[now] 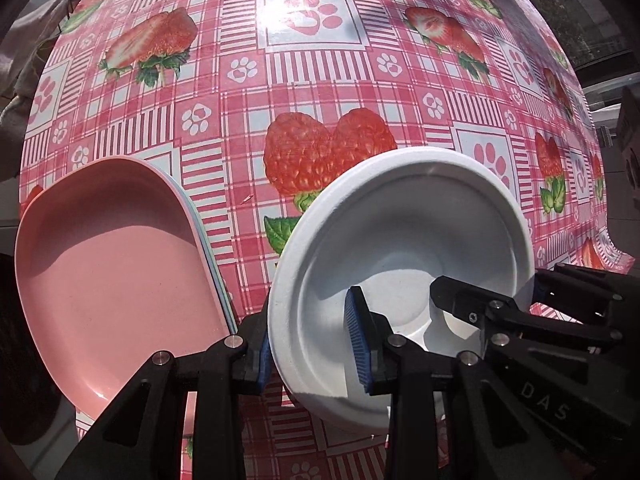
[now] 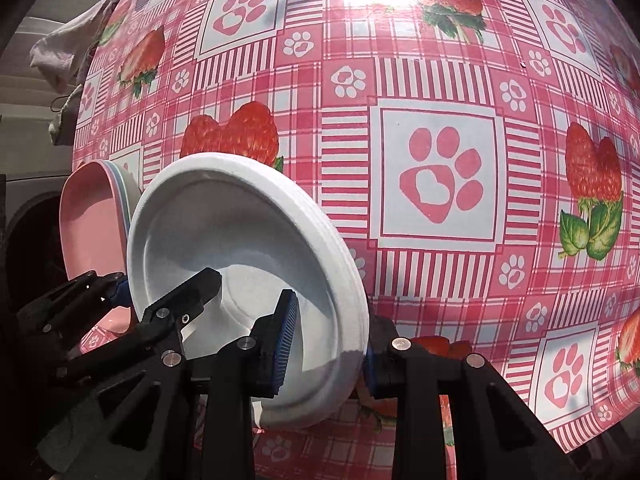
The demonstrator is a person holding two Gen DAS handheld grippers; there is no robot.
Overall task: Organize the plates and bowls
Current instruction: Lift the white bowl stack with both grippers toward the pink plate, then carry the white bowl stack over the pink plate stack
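A stack of white foam bowls (image 1: 400,232) (image 2: 224,220) is held over the strawberry tablecloth (image 1: 320,72) (image 2: 440,80) by both grippers. My left gripper (image 1: 312,350) (image 2: 160,284) is shut on the stack's left rim, one blue pad inside and one outside. On the opposite rim my right gripper (image 2: 328,354) (image 1: 490,288) is shut the same way. Just left of the bowls lies a pink plate (image 1: 112,272) (image 2: 88,224) on top of a few other plates whose pale blue edges show under it.
Crumpled light cloth (image 1: 24,60) (image 2: 60,48) hangs at the table's far left edge. The table's right edge (image 1: 616,256) drops off close to the right gripper. Patterned cloth stretches away beyond the bowls.
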